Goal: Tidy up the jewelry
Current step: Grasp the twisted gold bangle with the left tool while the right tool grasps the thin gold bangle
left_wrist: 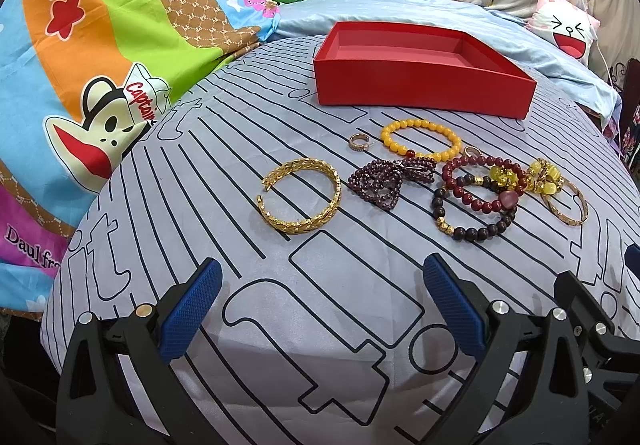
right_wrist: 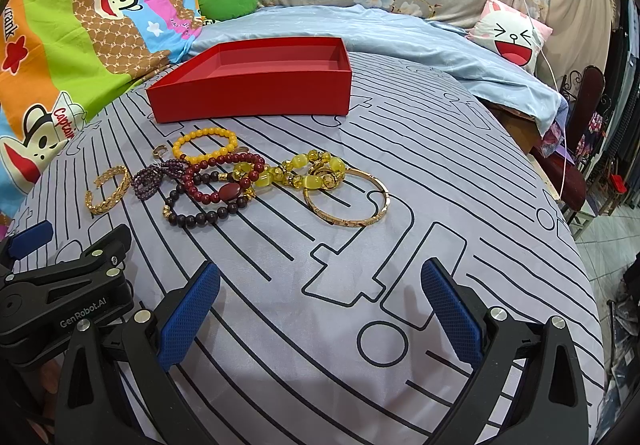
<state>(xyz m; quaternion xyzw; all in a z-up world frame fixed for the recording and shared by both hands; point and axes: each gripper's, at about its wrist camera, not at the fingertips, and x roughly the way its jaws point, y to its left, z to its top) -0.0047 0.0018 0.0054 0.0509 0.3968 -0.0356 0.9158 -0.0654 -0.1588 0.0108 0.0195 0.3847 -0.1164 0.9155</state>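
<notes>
Both sets of blue-padded fingers stand wide apart with nothing between them: my left gripper (left_wrist: 322, 303) and my right gripper (right_wrist: 320, 305) hover low over the pale grey sheet with black line drawings (right_wrist: 440, 173) spread on the bed.

Taking the shallow red cardboard box (left_wrist: 420, 85) as my landmark, it sits at the far side of the sheet with nothing lying in the part of its interior I can see. All the jewelry lies on the sheet on the near side of that box. Just below its front wall is a yellow beaded bracelet (left_wrist: 420, 139), with a small gold ring (left_wrist: 357, 143) to its left. Nearer me and further left lies an open gold leaf-pattern cuff (left_wrist: 300, 199). A tangled purple bead strand (left_wrist: 380, 181) lies between the cuff and a dark red beaded bracelet (left_wrist: 480, 181), which overlaps a black wooden bead bracelet (left_wrist: 472, 219). To the right, a chunky translucent yellow bead bracelet (right_wrist: 304, 169) touches a thin gold bangle (right_wrist: 346, 199).
</notes>
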